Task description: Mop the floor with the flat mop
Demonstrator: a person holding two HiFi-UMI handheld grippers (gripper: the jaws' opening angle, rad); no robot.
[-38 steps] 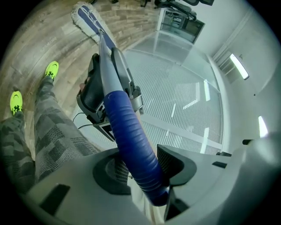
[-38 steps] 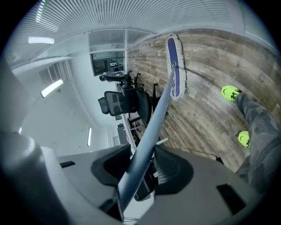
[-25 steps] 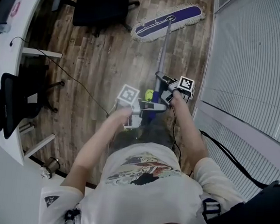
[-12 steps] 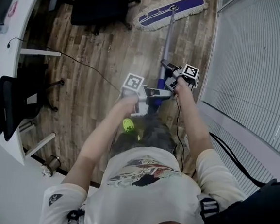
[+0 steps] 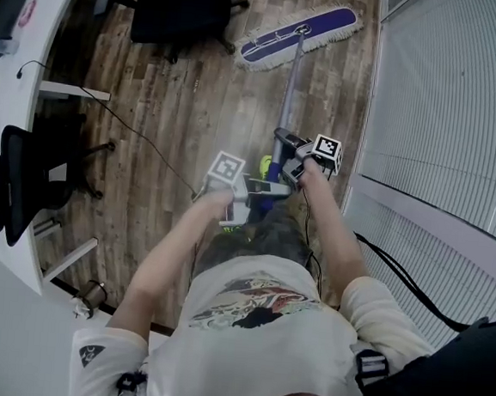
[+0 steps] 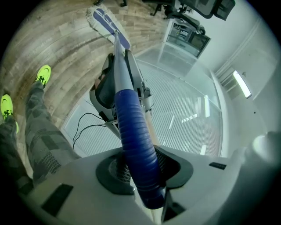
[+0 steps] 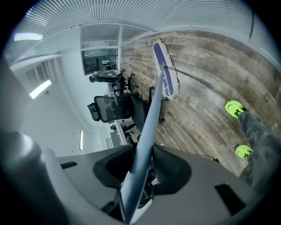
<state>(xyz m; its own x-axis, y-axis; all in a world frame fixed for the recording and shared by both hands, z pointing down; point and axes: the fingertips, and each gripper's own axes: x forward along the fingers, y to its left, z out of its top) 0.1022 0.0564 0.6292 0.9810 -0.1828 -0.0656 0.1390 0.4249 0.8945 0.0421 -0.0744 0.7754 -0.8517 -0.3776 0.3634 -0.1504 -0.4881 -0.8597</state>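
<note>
L tool (image 6: 138,166) & R tool (image 7: 141,169), jaws just closing, clamp mop handle (image 5: 289,84); pads (image 6: 110,172) partly hidden.

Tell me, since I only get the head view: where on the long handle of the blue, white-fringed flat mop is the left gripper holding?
Observer: The left gripper is clamped on the ribbed blue grip sleeve near the handle's top end; its jaws have just been closing on it.
Operator: And the right one?
Observer: The right gripper pinches the bare grey metal pole farther down, toward the mop head; its jaws have also just been closing, with the pole between them.
</note>
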